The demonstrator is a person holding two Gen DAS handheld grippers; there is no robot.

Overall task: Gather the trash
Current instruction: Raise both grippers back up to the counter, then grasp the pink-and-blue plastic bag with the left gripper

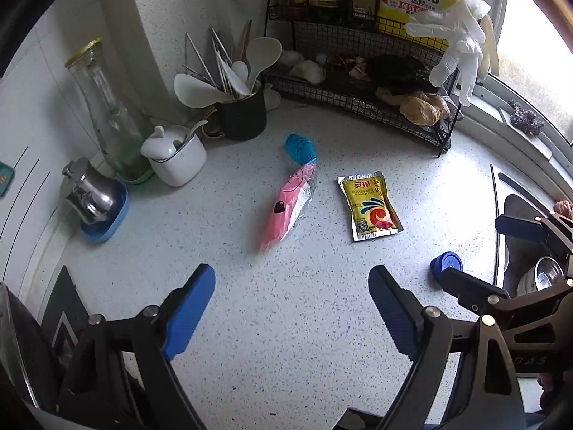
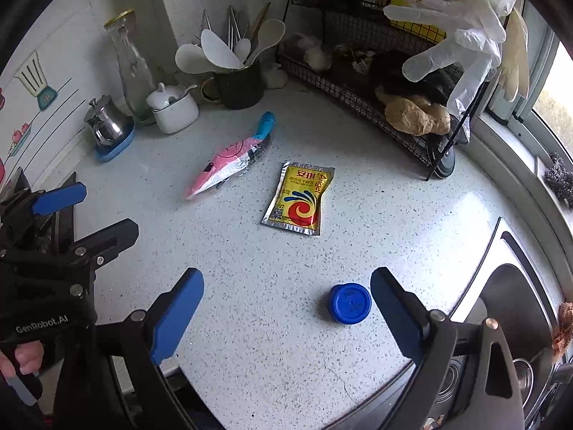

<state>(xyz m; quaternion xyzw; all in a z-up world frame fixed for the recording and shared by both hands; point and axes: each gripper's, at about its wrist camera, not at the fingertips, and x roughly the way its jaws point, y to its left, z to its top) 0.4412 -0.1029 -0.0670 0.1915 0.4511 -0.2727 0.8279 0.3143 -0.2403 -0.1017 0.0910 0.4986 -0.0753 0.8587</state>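
On counter [image 1: 286,322], with both grippers (left [image 1: 292,308], right [image 2: 286,308]) spread empty, wrapper [image 1: 290,200], sachet [image 1: 370,206], cap [image 2: 349,302] look light; pinch flat foil edges, cap's rigid sides.

Daylight floods in from the overexposed window [image 1: 537,46] at the right, the speckled countertop [image 2: 465,208] shows soft glare, and fisheye distortion bends and darkens the edges.

1. A yellow yeast sachet [image 2: 299,199] lay flat, printed face up, mid-counter.
2. A crumpled pink-and-blue wrapper [image 2: 232,157] lay just beside it, apart.
3. A blue bottle cap [image 2: 349,302] sat near the sink edge.
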